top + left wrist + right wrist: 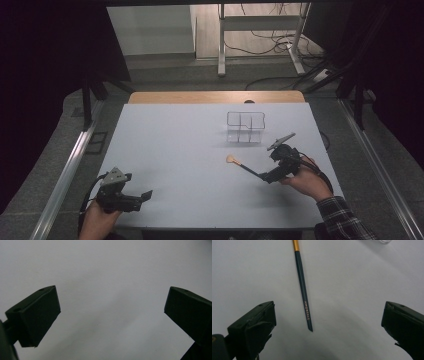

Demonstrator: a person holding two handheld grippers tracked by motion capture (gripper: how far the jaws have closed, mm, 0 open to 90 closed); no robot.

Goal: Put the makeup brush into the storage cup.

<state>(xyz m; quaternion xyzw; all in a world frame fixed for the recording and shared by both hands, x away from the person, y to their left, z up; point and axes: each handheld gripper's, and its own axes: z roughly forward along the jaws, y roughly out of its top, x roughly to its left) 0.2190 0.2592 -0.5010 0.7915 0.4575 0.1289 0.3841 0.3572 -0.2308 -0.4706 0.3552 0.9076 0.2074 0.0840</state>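
Note:
A makeup brush (241,165) with a pale tuft, gold ferrule and dark handle lies flat on the white table (190,150), right of centre. In the right gripper view its dark handle (303,293) points down between the jaws, its tip a little short of them. My right gripper (266,178) stands open at the handle's near end, held by a hand in a plaid sleeve. My left gripper (146,196) rests open near the front left edge, with nothing between its jaws (110,322). A clear divided organiser (244,127) stands behind the brush.
A wooden strip (215,97) borders the table's far edge. Beyond it are a metal desk frame (260,35) and loose cables on the floor. A curved clear rim (384,241) shows at the top right of the right gripper view.

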